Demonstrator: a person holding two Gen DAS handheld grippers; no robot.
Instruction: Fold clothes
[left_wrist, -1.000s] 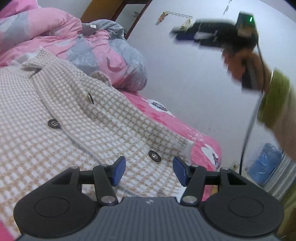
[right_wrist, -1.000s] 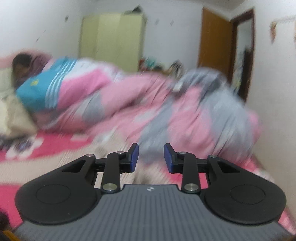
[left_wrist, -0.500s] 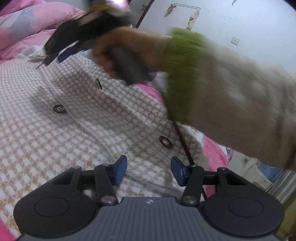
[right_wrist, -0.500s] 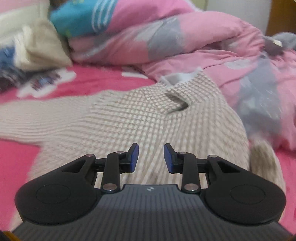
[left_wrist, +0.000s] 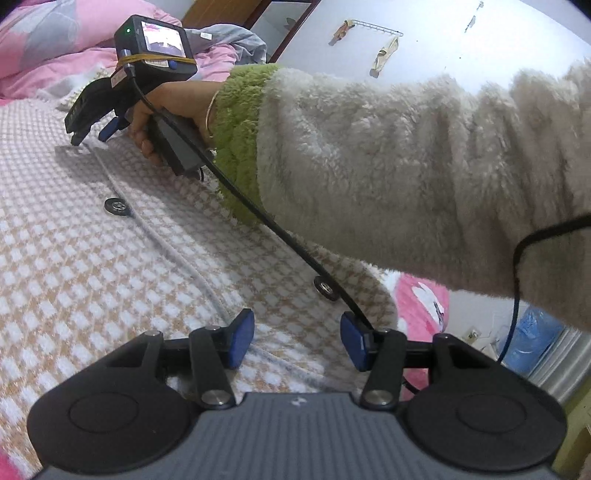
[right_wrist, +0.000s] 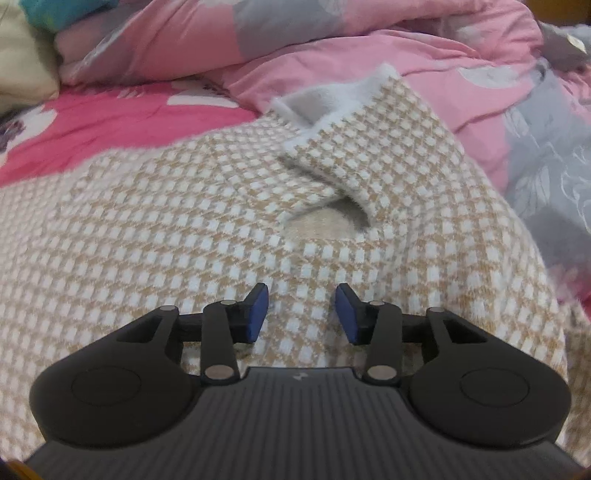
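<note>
The beige-and-white houndstooth knit cardigan (right_wrist: 184, 229) lies spread flat on the pink floral bedsheet (right_wrist: 92, 122). The right gripper (right_wrist: 301, 314) hovers just below the collar, jaws parted, empty. The left gripper (left_wrist: 297, 341) gapes wide near the hem, holding nothing. Best to pinch one layer cleanly at each end and lift evenly.

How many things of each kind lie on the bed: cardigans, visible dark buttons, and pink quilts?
Checked cardigan: 1
Dark buttons showing on it, one upper, one lower: 2
Pink and grey quilt: 1
Total: 4
</note>
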